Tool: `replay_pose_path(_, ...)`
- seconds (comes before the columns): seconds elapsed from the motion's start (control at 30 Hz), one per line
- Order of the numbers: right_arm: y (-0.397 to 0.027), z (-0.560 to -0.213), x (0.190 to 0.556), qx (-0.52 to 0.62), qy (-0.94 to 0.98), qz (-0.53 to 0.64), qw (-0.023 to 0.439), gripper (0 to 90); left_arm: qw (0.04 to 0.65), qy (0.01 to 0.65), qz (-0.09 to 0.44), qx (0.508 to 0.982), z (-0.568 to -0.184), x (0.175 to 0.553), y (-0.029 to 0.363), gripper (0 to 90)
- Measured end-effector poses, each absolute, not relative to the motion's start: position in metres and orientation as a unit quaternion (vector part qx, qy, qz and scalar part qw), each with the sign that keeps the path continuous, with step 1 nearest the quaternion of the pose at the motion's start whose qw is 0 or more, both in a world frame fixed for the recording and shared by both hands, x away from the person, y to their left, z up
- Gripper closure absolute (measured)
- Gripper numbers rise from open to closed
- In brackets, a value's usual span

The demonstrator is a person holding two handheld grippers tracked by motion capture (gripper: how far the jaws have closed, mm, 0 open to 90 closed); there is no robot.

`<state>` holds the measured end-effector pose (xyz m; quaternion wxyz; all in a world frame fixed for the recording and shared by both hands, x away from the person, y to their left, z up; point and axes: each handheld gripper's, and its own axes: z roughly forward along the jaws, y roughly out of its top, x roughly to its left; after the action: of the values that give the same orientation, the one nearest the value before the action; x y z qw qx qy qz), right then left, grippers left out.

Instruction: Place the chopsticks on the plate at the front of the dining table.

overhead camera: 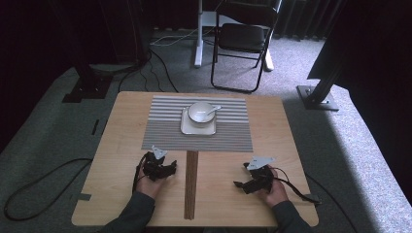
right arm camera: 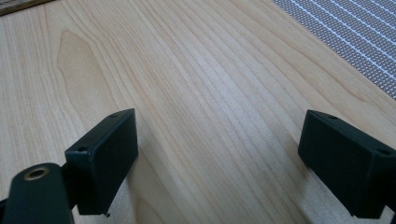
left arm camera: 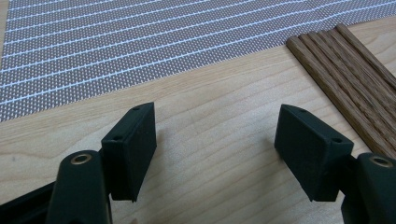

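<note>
At the near edge of the wooden table (overhead camera: 116, 194) the person's two sleeves come in, and just beyond them each hand rests a gripper on bare wood. The left gripper (overhead camera: 163, 170) sits left of centre, the right gripper (overhead camera: 245, 184) right of centre, well apart. Between them a bundle of dark wooden sticks (overhead camera: 191, 184) lies in a straight strip running from near the front edge away toward the placemat, touching neither gripper. In the left gripper view the jaws stand wide apart with only table grain between them, nothing grasped; the sticks (left arm camera: 355, 65) lie just off its right jaw and the placemat (left arm camera: 140, 42) close ahead. In the right gripper view the jaws are likewise spread and released over plain wood, holding nothing, with a corner of the placemat (right arm camera: 355, 37) off to the upper right. Open wood lies to either side of each hand, out to the left and right table edges. Farther on, the grey striped placemat (overhead camera: 160, 126) spans the table's middle; on it sits a square white plate (overhead camera: 187, 129) carrying a white bowl (overhead camera: 201, 111) with a spoon (overhead camera: 213, 110) resting in it. Beyond the far edge stand a folding chair (overhead camera: 243, 39) and a dark cable (overhead camera: 155, 63) on the carpet.
</note>
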<state>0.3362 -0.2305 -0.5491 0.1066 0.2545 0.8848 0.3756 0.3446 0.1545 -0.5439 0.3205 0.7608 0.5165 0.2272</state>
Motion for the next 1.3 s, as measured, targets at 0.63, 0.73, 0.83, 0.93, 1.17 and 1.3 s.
replay_pose_path(0.63, -0.231, -0.549, 0.336, 0.254, 0.885, 0.375, 0.107, 11.5, 0.328, 0.517, 0.216, 0.760, -0.531, 0.334, 0.155, 42.4)
replay_pose_path(0.73, -0.231, -0.549, 0.336, 0.254, 0.885, 0.375, 0.107, 11.5, 0.329, 0.516, 0.216, 0.761, -0.530, 0.333, 0.154, 42.4)
replay_pose_path(0.83, -0.231, -0.549, 0.336, 0.255, 0.885, 0.376, 0.107, 11.5, 0.329, 0.515, 0.219, 0.761, -0.529, 0.331, 0.154, 42.3)
replay_pose_path(0.93, -0.231, -0.549, 0.336, 0.255, 0.885, 0.376, 0.107, 11.5, 0.331, 0.514, 0.218, 0.761, -0.528, 0.330, 0.153, 42.3)
replay_pose_path(1.17, -0.231, -0.549, 0.336, 0.255, 0.885, 0.375, 0.107, 11.5, 0.329, 0.511, 0.216, 0.764, -0.527, 0.329, 0.151, 42.3)
replay_pose_path(1.3, -0.231, -0.549, 0.336, 0.255, 0.885, 0.375, 0.107, 11.5, 0.329, 0.512, 0.215, 0.764, -0.527, 0.328, 0.151, 42.3)
